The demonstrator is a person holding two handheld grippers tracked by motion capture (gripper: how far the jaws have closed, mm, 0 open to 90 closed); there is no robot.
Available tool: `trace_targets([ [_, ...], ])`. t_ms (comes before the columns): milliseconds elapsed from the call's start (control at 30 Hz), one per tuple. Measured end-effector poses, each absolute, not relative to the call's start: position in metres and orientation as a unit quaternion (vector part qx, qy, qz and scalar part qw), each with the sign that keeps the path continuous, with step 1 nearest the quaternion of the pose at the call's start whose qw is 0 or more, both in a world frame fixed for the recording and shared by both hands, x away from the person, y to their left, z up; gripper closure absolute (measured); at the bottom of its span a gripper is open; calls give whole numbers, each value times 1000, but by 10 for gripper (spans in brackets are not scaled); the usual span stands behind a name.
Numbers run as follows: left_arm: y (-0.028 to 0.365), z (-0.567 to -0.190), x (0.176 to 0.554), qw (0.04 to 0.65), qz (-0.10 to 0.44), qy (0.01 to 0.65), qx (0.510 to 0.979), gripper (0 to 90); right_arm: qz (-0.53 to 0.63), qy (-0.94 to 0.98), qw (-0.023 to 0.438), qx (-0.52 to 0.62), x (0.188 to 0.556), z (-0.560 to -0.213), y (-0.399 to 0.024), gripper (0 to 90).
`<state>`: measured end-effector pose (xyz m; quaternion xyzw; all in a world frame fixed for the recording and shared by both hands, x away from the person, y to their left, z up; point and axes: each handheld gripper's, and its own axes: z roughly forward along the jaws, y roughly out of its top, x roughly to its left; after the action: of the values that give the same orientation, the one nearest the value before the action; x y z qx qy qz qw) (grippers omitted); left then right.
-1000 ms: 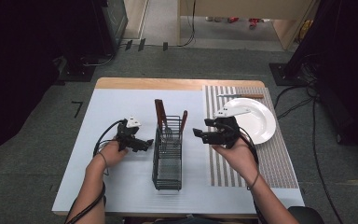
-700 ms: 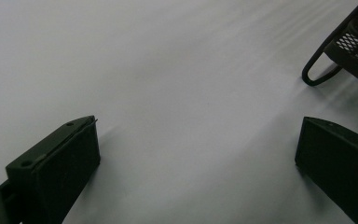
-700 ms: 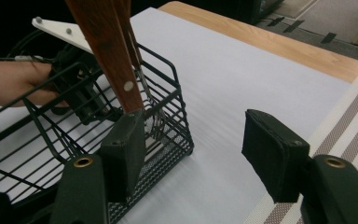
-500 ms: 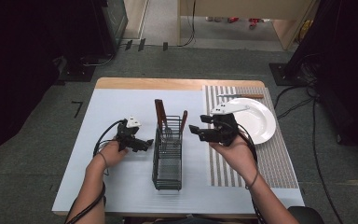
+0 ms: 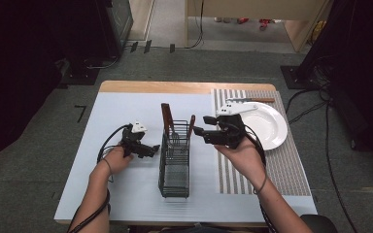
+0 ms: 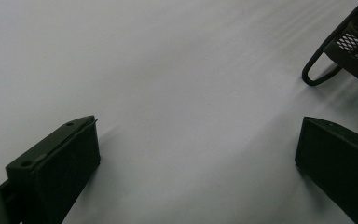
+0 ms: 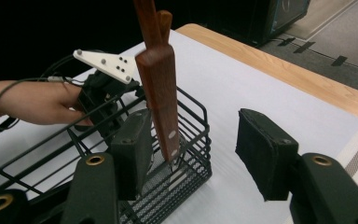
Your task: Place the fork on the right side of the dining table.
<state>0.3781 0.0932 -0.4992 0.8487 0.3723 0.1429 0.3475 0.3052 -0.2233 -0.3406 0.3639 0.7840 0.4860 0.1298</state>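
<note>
Standing over the table, I see the person's left hand (image 5: 111, 160) resting on the pale grey mat (image 5: 126, 111) with the left gripper (image 5: 151, 149) pointed toward the black wire basket (image 5: 175, 167). In the left gripper view its two black jaws are spread wide, nothing between them but bare mat, and a looped foot of the basket (image 6: 318, 74) sits up in the far corner, apart from both jaws.

Over on the other side, the right hand (image 5: 240, 154) holds the right gripper (image 5: 198, 132) above the mat, just beside the basket's far end. Jaws wide open there too: the right gripper view shows one pad by the basket's rim (image 7: 186, 105) and the other out over the mat, gripping nothing. Between them and a little beyond stands a wooden-handled utensil (image 7: 161, 88), upright in the basket's end compartment, with a second wooden handle (image 7: 164, 19) poking up close behind it. I cannot tell what kind of utensils they are; their working ends are down in the mesh. Past the basket, that same view catches the left gripper's white three-cornered plate (image 7: 105, 63).

From the high view, the two handles (image 5: 166, 116) rise at the basket's far end, one taller than the other. To the right lies a striped placemat (image 5: 233, 174), carrying a white plate (image 5: 267, 127). Another wooden-handled utensil (image 5: 250, 100) lies flat beyond the plate, along the mat's far edge.
</note>
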Motion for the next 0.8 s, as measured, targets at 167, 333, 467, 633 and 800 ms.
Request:
trace_targets([
  [167,93,-499,378,348,142,372,849,0,489,787,134,352,306,-336,-218,460],
  [333,93,-499,378,348,142,372,849,0,492,788,134,345,308,-332,-212,501],
  [467,93,-499,378,348,142,372,849,0,496,787,132,343,308,-331,-210,527],
  [633,93,-499,378,348,142,372,849,0,500,788,133,334,310,-328,-205,579],
  [800,93,-499,378,348,142,372,849,0,507,787,136,325,310,-325,-204,732],
])
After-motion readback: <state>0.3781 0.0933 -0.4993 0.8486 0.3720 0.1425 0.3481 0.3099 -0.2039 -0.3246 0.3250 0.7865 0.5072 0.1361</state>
